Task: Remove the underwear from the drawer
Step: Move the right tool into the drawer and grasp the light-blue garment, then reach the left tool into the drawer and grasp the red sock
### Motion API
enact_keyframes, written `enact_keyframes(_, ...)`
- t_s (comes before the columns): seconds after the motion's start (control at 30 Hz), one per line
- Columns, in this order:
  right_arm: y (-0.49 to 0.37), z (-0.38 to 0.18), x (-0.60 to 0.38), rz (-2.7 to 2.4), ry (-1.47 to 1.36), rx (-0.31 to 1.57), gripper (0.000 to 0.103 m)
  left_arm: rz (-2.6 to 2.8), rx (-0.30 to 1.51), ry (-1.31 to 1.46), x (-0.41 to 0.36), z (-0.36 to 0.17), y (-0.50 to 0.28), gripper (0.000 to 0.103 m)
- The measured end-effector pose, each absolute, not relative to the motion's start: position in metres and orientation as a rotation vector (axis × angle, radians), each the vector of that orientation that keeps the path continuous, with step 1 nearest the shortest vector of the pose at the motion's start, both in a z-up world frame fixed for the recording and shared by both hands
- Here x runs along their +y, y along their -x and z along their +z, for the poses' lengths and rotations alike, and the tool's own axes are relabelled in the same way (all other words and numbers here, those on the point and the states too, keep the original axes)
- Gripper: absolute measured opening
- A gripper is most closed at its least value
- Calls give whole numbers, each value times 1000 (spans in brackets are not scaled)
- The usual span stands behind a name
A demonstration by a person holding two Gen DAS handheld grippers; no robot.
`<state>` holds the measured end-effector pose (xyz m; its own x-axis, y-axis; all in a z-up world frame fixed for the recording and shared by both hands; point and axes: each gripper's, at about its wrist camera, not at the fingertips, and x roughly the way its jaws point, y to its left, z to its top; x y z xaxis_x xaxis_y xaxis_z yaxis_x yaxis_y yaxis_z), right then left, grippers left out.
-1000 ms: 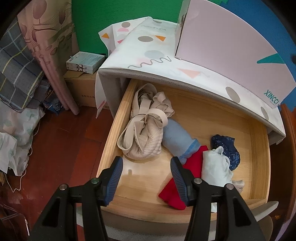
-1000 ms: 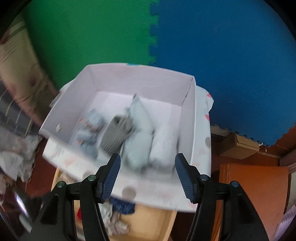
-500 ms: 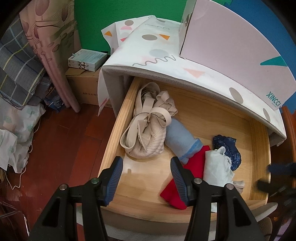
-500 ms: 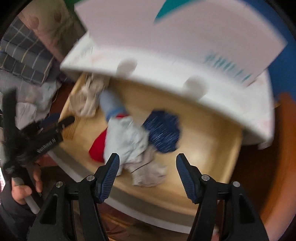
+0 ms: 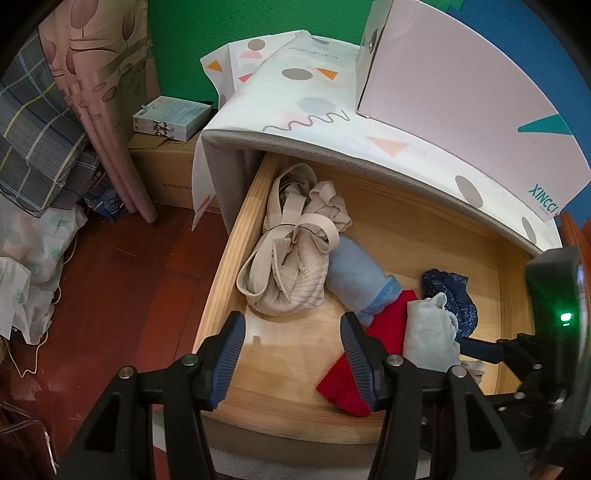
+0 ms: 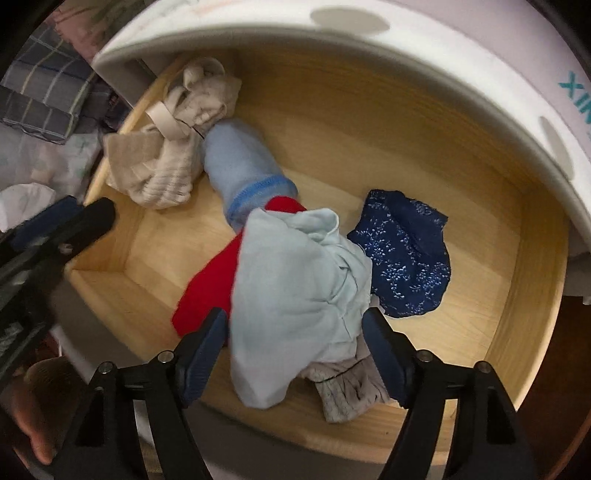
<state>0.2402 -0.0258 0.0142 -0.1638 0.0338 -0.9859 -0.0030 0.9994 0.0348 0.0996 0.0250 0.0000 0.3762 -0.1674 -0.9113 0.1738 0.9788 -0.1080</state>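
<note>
While its jaws are opening, the right gripper (image 6: 293, 345) hangs over the pale blue underwear (image 6: 295, 295) near the front edge of the drawer (image 6: 517, 332); the cloth lies between the jaws, but the pads do not seem to press it yet. The left gripper (image 5: 291, 354) waits half open and empty above the front left corner. I judge the task unfinished: the red piece (image 6: 210, 291), the dark blue flowered piece (image 6: 406, 258), the light blue roll (image 6: 243, 166) and the beige bundle (image 6: 173, 147) all lie inside. Above the drawer is a patterned cover (image 5: 314, 107) with a pink box (image 5: 461, 96). Around are a red wooden floor (image 5: 122, 280), a curtain (image 5: 96, 92) and a green wall (image 5: 240, 26).
</note>
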Motion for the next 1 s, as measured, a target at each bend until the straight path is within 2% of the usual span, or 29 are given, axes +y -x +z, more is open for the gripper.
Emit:
enact_keyframes(0.27, -237, 12, -37, 31, -90, 1731, 47, -220, 1168, -6, 25, 0, -100, 55)
enact_keyframes(0.37, -235, 20, -41, 24, -81, 1708, 43, -221, 1168, -11, 25, 0, -100, 55)
enact_keyframes(0.7, -234, 54, -73, -37, -119, 1652, 40, -242, 1207, -43, 19, -8, -100, 55)
enact_keyframes(1.0, -207, 55, -124, -148, -71, 1710, 40, -368, 1363, -165, -9, -33, -101, 55)
